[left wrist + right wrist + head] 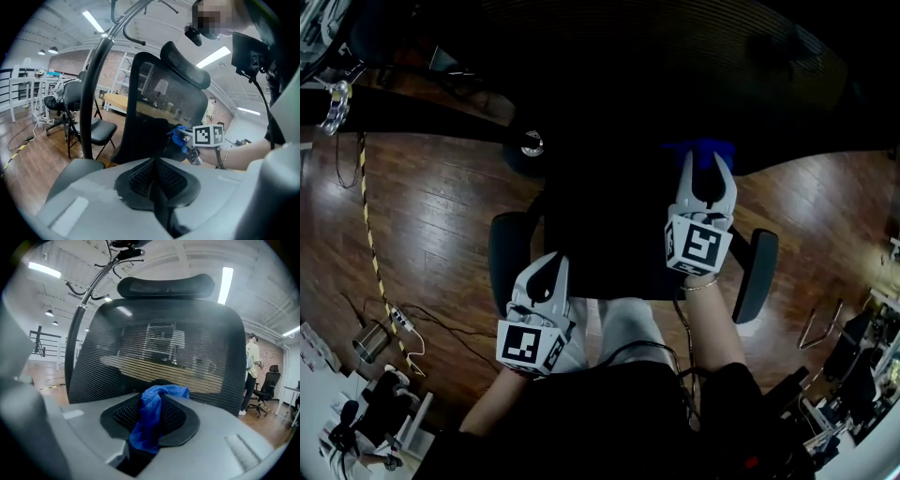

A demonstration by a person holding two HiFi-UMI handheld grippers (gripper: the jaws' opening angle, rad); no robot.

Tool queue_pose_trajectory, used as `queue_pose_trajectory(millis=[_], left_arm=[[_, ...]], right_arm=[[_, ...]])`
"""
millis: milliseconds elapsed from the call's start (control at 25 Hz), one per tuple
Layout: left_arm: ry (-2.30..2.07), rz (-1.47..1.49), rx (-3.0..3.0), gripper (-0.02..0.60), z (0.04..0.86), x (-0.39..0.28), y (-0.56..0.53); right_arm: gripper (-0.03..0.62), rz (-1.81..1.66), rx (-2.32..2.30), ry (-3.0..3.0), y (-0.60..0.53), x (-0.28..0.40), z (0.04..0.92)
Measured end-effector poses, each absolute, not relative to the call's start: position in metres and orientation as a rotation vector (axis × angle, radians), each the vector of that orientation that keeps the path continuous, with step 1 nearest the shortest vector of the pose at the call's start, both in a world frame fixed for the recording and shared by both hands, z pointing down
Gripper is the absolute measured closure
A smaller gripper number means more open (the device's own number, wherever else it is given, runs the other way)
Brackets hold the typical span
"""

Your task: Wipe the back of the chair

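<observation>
The chair back (159, 338) is a black see-through mesh panel with a padded headrest (166, 286) on top. It stands upright straight ahead of us and fills most of the right tool view. From the head view we look steeply down on the chair, which is dark against a wooden floor (441, 216), with its two armrests (510, 253) reaching out on either side. We hold a tool in each hand. The right tool (707, 173) is clenched on a blue cloth (152, 420). The cloth is pinched between the ribbed pads, and a bunched end pokes out past the tips toward the lower part of the mesh. The cloth sits very near the mesh, but we cannot tell whether it touches. The left tool (549, 267) is lower in the head view, close to the left armrest and apart from the mesh. Its jaws are closed against each other with nothing between them. From the left tool view the chair appears from one side, with the right tool and its cloth at the lower part of the back. A black folding chair (101, 131) stands beyond, and thin cables (403, 323) trail over the floor. Far off on the right, a person (251, 366) stands beside another office chair (267, 385).
</observation>
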State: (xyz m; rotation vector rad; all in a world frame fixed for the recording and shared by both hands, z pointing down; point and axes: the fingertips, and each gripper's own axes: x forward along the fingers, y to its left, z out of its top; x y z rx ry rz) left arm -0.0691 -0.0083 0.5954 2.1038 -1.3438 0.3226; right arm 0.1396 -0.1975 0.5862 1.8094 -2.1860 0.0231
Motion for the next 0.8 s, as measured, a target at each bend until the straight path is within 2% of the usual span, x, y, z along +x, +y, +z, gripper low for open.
queue_pose_trajectory(millis=[400,640,800], left_arm=[[-1.342,0.215,2.095,0.574,0.574,-0.111,0.002],[-1.384,0.225,2.082,0.574,0.573,-0.157,0.012],[-1.369,0.281,2.126,0.574,0.572,-0.166,0.015]], right_arm=[[0.49,-0.153,1.291,-2.381,-0.181,-0.055,0.593],[0.49,-0.105,1.327,-2.425,-0.178,-0.105,0.596],[0.49,-0.08,1.071,-2.516,-0.161,-0.138,0.59]])
